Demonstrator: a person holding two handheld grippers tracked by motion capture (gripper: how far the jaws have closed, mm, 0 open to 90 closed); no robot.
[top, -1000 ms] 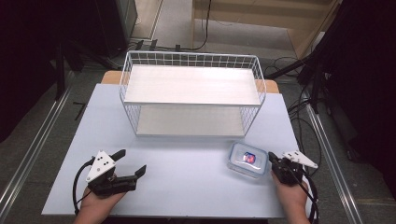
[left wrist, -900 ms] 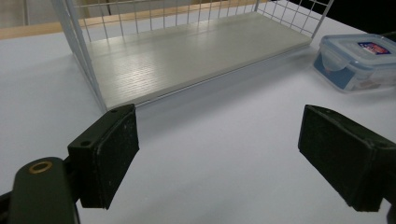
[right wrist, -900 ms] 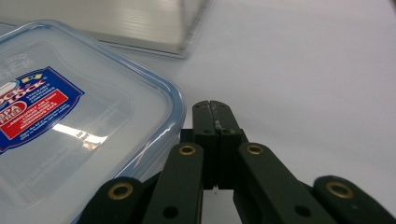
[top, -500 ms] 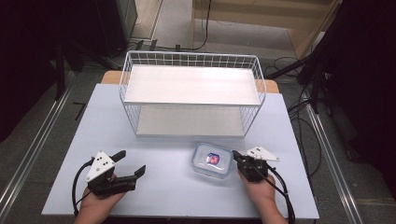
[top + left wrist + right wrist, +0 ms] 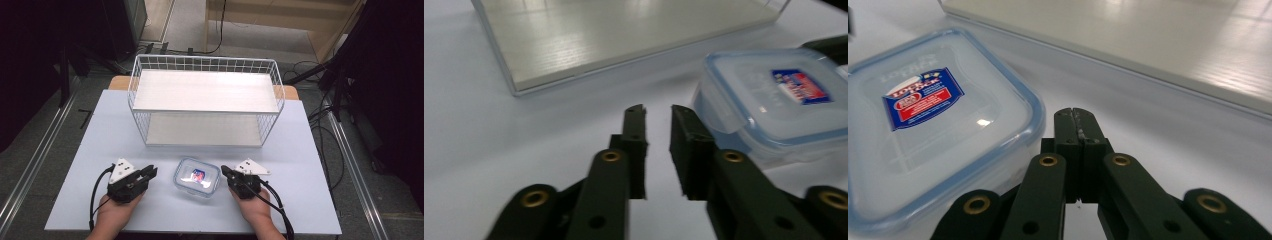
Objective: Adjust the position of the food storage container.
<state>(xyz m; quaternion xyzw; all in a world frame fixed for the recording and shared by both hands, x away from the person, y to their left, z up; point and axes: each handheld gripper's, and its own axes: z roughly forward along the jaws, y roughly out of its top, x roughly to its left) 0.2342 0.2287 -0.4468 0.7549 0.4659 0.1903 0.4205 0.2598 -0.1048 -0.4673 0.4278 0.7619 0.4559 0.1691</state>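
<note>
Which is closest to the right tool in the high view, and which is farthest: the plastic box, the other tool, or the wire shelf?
From the right tool:
1. Plastic box, right beside it on its left.
2. Left tool, across the box on the table's left.
3. Wire shelf, at the back of the table.

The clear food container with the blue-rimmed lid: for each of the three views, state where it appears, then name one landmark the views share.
High view: food container low centre, between the two grippers.
Left gripper view: upper right, beside the parted jaws.
Right gripper view: left half, beside the closed jaws.
Shared landmark: the wire rack's lower shelf, behind the container.
</note>
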